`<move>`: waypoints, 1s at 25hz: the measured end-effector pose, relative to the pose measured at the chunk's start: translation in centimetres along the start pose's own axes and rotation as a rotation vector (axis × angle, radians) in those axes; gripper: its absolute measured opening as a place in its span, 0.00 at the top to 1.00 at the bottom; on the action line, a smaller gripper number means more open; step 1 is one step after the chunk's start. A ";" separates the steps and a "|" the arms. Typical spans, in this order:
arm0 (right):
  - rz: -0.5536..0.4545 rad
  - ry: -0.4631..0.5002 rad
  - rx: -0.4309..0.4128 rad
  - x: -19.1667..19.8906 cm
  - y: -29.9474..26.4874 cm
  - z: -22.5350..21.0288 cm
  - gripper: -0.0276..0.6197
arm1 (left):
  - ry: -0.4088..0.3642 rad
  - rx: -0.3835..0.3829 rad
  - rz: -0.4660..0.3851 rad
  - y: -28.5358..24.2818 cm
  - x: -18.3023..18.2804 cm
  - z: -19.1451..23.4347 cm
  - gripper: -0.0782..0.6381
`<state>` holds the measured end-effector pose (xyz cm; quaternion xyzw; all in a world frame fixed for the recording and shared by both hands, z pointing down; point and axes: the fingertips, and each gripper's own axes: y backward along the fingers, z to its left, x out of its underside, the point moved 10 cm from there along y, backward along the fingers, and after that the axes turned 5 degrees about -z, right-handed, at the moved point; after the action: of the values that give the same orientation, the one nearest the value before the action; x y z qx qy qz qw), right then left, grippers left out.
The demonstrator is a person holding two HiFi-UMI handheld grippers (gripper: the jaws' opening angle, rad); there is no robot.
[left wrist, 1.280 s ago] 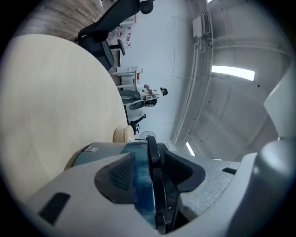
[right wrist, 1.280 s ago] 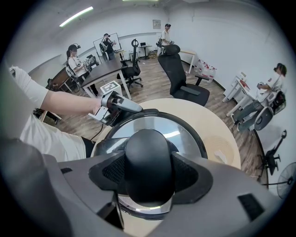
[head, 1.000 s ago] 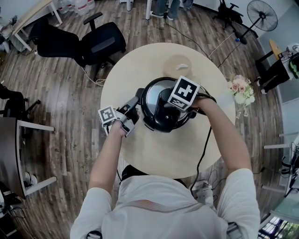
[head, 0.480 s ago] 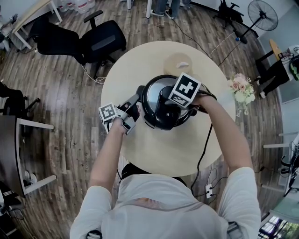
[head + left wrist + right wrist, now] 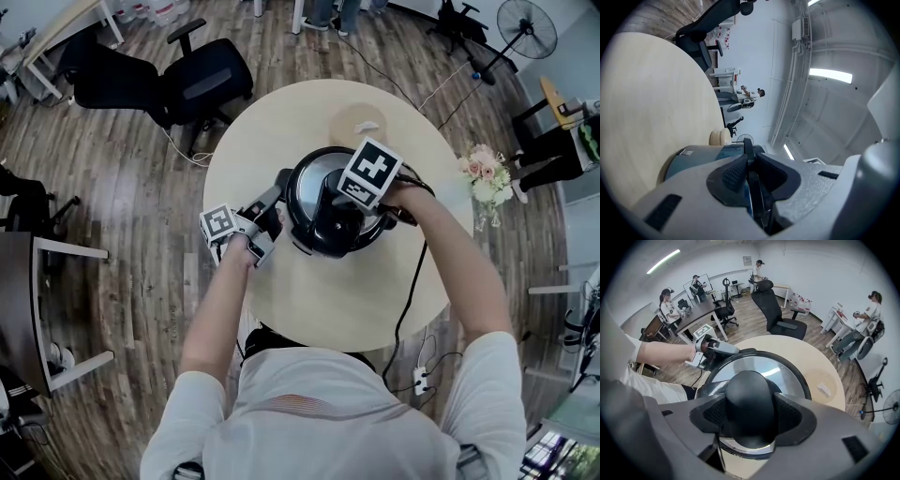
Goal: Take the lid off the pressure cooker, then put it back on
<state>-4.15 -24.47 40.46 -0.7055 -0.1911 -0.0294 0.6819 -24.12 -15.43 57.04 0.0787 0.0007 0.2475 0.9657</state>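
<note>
The black pressure cooker stands in the middle of the round table, with its steel lid on it. My right gripper points down from above and is shut on the lid's black knob, with a pad on each side. My left gripper lies level at the cooker's left side. Its jaws have just been closing and are now shut on the thin black side handle. The cooker's body fills the space past the left jaws.
A black cable runs from the cooker over the table's near right edge. A round wooden coaster with a small white item lies at the far side. Flowers stand off to the right, and an office chair behind the table.
The right gripper's marker cube has rolled a little on the knob. The left gripper stays at the cooker's left side.
</note>
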 end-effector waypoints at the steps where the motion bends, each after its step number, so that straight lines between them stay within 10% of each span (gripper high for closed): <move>1: 0.002 -0.013 0.002 0.0 -0.1 0.0 0.50 | 0.000 0.000 0.000 0.0 0.0 0.1 0.80; 19: -0.019 -0.483 0.121 -0.1 -0.2 -0.7 0.49 | -0.030 -0.009 -0.022 0.4 0.0 0.0 0.80; 25: -0.023 -0.480 0.145 0.0 -0.2 -0.5 0.49 | -0.048 -0.019 -0.009 0.4 0.1 0.3 0.80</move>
<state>-4.05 -24.95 40.68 -0.6392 -0.3570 0.1451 0.6655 -24.26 -15.08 57.36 0.0751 -0.0244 0.2414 0.9672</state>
